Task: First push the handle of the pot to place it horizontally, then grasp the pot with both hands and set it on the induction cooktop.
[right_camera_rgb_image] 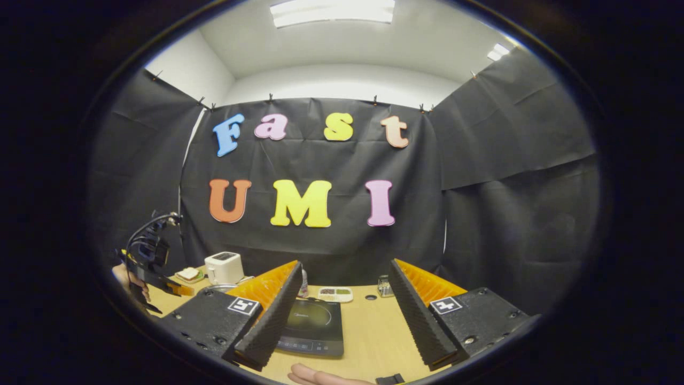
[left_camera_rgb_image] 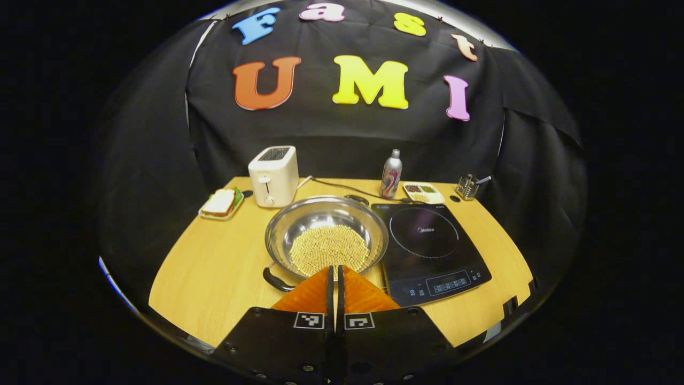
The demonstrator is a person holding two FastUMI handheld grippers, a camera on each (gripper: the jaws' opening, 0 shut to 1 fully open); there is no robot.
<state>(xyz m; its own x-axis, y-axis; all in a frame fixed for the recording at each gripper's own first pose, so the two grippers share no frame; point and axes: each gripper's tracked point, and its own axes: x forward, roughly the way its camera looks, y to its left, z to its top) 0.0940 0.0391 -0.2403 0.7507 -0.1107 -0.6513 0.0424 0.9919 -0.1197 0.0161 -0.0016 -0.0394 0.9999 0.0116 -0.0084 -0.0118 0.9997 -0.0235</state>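
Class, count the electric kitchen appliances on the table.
2: a white toaster at the back left and a black induction cooktop right of the pot. None seem hidden.

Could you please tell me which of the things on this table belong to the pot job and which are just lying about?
For the job: pot of small beads, its black handle, induction cooktop, shut left gripper, open right gripper.

Lying about: toaster, sandwich on its tray, bottle, divided snack dish, utensil holder.
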